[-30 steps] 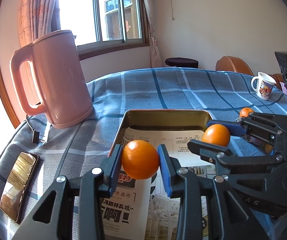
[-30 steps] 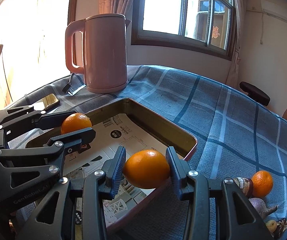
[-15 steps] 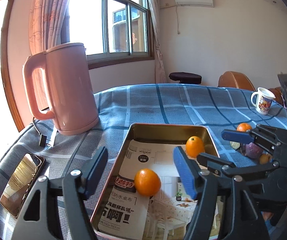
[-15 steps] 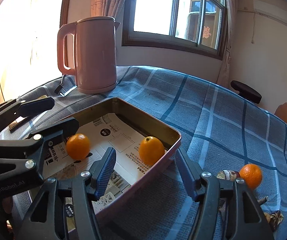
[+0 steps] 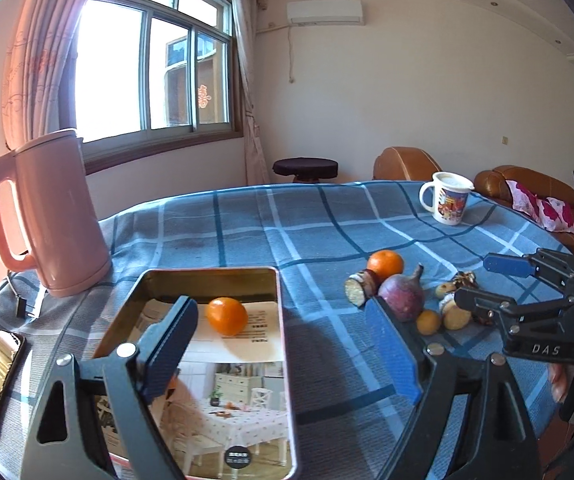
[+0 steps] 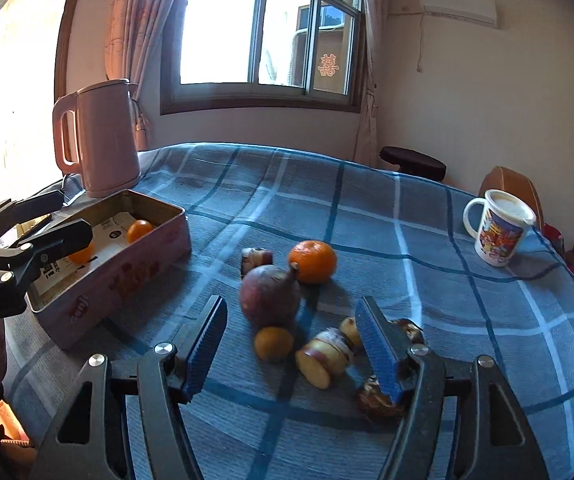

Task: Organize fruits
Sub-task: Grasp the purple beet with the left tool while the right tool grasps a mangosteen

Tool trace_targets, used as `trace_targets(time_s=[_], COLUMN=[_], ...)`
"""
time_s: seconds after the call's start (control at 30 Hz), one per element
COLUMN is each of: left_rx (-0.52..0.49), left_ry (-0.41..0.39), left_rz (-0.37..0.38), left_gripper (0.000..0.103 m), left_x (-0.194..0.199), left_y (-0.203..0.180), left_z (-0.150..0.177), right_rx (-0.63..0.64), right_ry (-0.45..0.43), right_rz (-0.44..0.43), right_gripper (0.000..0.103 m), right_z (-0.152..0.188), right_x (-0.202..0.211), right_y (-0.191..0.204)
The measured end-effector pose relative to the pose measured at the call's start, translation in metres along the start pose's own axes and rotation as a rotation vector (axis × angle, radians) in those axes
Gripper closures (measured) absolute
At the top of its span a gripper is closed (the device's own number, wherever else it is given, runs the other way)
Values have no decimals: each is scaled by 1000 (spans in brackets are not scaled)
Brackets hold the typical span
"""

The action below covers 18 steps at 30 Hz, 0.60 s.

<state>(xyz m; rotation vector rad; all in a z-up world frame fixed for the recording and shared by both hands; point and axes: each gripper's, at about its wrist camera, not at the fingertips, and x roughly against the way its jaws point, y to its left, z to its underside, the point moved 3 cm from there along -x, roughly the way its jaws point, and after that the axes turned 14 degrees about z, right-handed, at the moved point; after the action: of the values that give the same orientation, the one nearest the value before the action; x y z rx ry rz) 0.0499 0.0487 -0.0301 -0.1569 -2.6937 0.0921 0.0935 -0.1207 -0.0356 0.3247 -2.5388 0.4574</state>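
Inside the tin tray [image 6: 147, 258] lie two oranges [image 6: 139, 230]. Both the left hand-held gripper [image 5: 283, 354] and right hand-held gripper [image 6: 291, 354] have just been opening and grasp nothing.

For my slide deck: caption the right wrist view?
Open right gripper over tabletop produce; two oranges already in tin.

You face a cream wall [image 5: 427, 92] with an air conditioner [image 5: 324, 13] mounted high near the ceiling and a cord hanging below it. To your left, a wood-framed sliding window [image 5: 151, 68] lets in hard daylight, with a pink curtain [image 5: 35, 64] on one side and a pale one [image 5: 247, 92] in the corner. A red paper cutout [image 6: 327, 65] sticks to the glass. Beyond the table's far edge you see a dark round stool [image 5: 305, 168] and brown leather seats [image 5: 527, 190] carrying a pink floral cloth [image 5: 543, 208].
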Motion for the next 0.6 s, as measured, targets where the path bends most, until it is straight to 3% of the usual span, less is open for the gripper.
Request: trace_targets(time_s=[0.17,0.47,0.6], left_rx=[-37,-61,-47], left_ry=[36,102,124], left_rz=[50,120,155], left_gripper=[15,15,15], left_x=[-17,-40,-47], left_y=[-26,-53,-57], left_z=[0,6,6], right_rx=[-63,-67,-59], right_ry=[54,148,193], right_rz=[50,38,38], right_gripper=[35,35,48], right_z=[17,33,41], right_x=[-7,-24,-35], right_y=[-40,-45,-45])
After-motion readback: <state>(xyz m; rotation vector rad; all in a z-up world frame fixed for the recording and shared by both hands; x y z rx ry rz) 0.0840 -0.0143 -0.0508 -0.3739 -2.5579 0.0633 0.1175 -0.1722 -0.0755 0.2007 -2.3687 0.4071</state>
